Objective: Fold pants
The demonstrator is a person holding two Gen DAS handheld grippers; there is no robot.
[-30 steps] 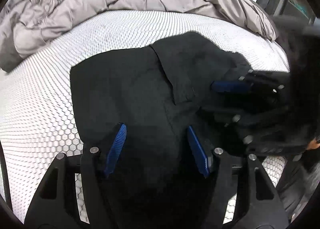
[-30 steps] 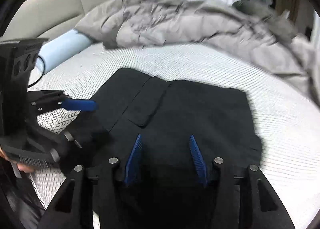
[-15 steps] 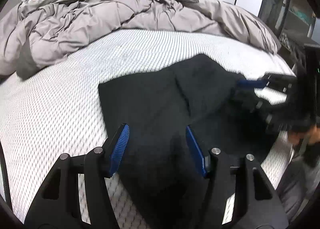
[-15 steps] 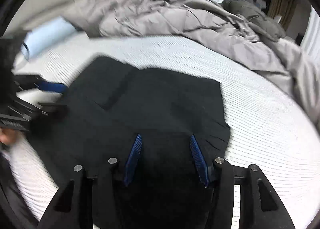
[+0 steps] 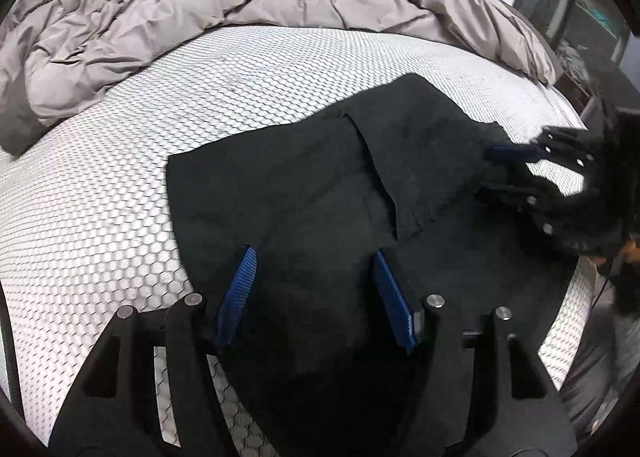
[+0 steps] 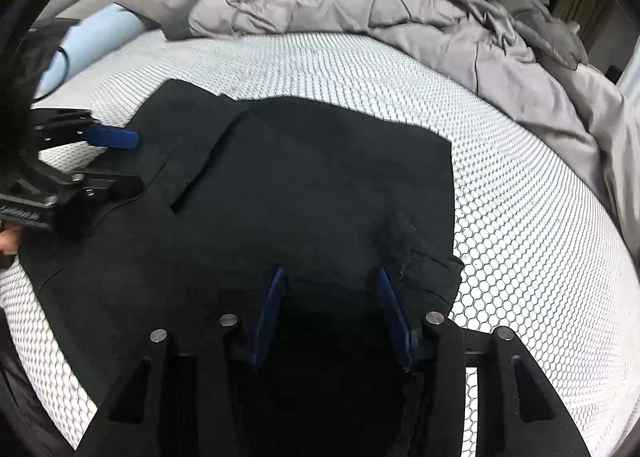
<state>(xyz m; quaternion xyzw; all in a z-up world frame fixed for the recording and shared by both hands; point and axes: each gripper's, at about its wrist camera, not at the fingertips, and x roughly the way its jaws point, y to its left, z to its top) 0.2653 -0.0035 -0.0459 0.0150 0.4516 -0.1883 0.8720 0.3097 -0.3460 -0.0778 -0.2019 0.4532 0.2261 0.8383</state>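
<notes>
In the left wrist view, at the left of the frame, I see the bed (image 5: pixel 100 185) with its white honeycomb cover, and at the upper left the grey duvet (image 5: pixel 160 17) is pushed back, I think to leave room for folding. In the middle the black pants (image 5: pixel 304 185) lie flat on the bed. My left tool (image 5: pixel 314 289) is over their near part with its blue pads wide apart and nothing between them. At the right of this frame my right tool (image 5: pixel 516 173) is at the side edge of the cloth, also parted.

In the right wrist view, the left tool (image 6: pixel 120 161) is at the left edge, beside the pants (image 6: pixel 320 177). My right tool (image 6: pixel 330 313) is wide over the near hem, holding nothing. I judge that both tools are placed at the edges to take the cloth for the next fold. A pale blue roll (image 6: pixel 92 41) lies at the upper left.
</notes>
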